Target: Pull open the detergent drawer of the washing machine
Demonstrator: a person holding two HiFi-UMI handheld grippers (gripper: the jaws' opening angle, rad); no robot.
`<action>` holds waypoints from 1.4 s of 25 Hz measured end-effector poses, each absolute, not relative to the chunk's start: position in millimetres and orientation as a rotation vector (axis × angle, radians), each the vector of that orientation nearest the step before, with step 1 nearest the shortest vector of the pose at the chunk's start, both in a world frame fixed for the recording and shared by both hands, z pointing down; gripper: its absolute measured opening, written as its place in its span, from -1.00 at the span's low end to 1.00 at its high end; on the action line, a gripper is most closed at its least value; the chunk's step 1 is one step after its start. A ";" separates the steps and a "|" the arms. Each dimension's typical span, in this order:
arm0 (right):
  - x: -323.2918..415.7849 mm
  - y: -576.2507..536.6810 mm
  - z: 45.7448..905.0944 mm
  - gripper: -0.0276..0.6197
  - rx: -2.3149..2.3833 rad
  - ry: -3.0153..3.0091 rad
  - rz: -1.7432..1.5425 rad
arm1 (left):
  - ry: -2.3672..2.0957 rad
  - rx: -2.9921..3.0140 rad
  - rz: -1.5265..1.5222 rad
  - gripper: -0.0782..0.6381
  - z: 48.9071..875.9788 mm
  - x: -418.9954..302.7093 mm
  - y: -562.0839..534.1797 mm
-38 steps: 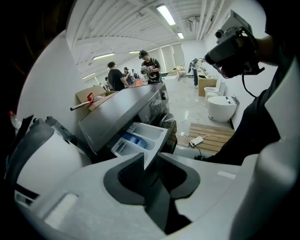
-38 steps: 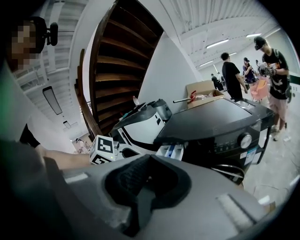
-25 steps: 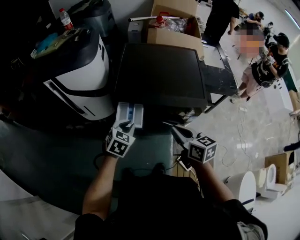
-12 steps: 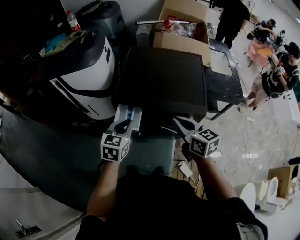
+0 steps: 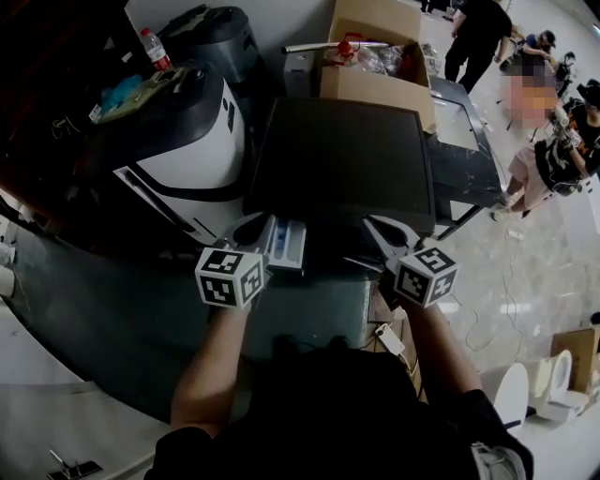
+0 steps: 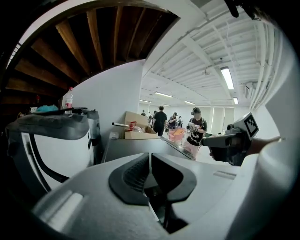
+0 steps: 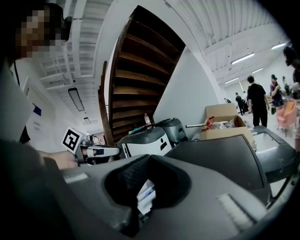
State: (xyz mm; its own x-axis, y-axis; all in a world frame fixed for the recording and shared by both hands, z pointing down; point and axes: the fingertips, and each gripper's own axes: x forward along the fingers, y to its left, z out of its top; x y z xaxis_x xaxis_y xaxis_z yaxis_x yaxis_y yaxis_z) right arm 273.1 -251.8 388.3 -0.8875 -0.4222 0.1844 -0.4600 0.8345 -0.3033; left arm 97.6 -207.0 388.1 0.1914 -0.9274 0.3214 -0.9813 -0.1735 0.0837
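The dark grey, flat-topped washing machine (image 5: 342, 159) stands straight ahead of the person. Its white detergent drawer with blue compartments (image 5: 284, 242) juts out of the front at the upper left corner, pulled open.

The left gripper (image 5: 247, 226) is raised just beside the drawer's left edge. Its 2 dark pads have just been closing and now lie pressed together with nothing between them (image 6: 150, 154). It looks over the washer top into the room.

The right gripper (image 5: 377, 227) is held at the machine's front right, well apart from the drawer. Its pads are also pressed together at the tips and pinch nothing (image 7: 149, 157). The open drawer (image 7: 145, 194) shows only behind them, through the hollow below the pads.

Left of the washer stands a white machine with a dark rounded lid (image 5: 178, 150), and a clear plastic bottle with a red cap (image 5: 156, 49) stands behind it. An open brown cardboard box (image 5: 375, 56) sits behind the washer. Several people (image 5: 473, 28) stand at the far right on the pale floor.
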 end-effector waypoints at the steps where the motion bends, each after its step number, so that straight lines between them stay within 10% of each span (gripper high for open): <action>1: 270.0 -253.0 387.0 -0.91 0.707 -2.908 0.519 | -1.828 2.209 0.288 -0.71 382.5 92.6 -210.3; 35: 240.7 -235.8 333.8 -0.91 0.843 -3.005 0.236 | -1.995 2.218 0.176 -0.75 351.7 39.5 -186.8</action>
